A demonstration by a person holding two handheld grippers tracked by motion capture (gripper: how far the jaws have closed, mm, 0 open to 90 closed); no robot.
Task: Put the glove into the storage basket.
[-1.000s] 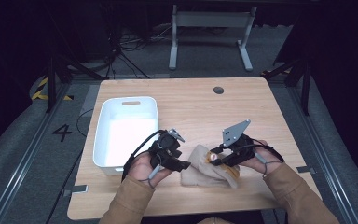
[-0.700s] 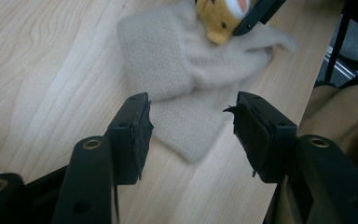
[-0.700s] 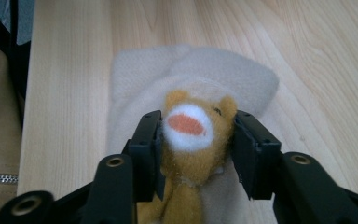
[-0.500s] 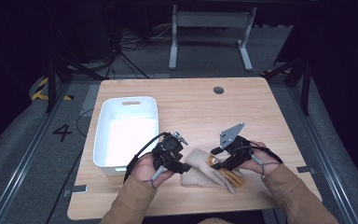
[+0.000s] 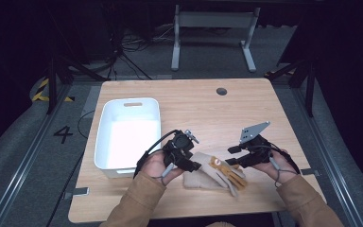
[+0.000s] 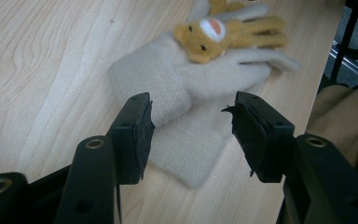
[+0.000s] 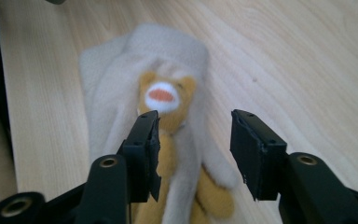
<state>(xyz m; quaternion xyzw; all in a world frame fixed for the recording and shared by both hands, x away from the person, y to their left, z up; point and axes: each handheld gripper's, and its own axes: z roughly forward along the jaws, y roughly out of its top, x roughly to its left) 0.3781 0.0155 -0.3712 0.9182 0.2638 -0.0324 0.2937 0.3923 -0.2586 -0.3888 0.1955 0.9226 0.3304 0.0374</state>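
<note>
- Glove [image 5: 208,174]: cream, with a tan toy animal [image 5: 223,169] on it, lying flat on the table [image 5: 203,106] near its 6 o'clock edge, between the two grippers.
- Writing: a "4" [image 5: 63,134] on the floor at 9 o'clock of the table; no label readable on the glove.
- Left gripper [image 6: 191,135]: jaws apart, holding nothing, over the glove's cuff.
- Right gripper [image 7: 193,144]: jaws apart, empty, over the toy; the toy's face is blurred in this view.
- The high view alone shows the white bin [image 5: 128,132], at 9 o'clock of the glove.
</note>
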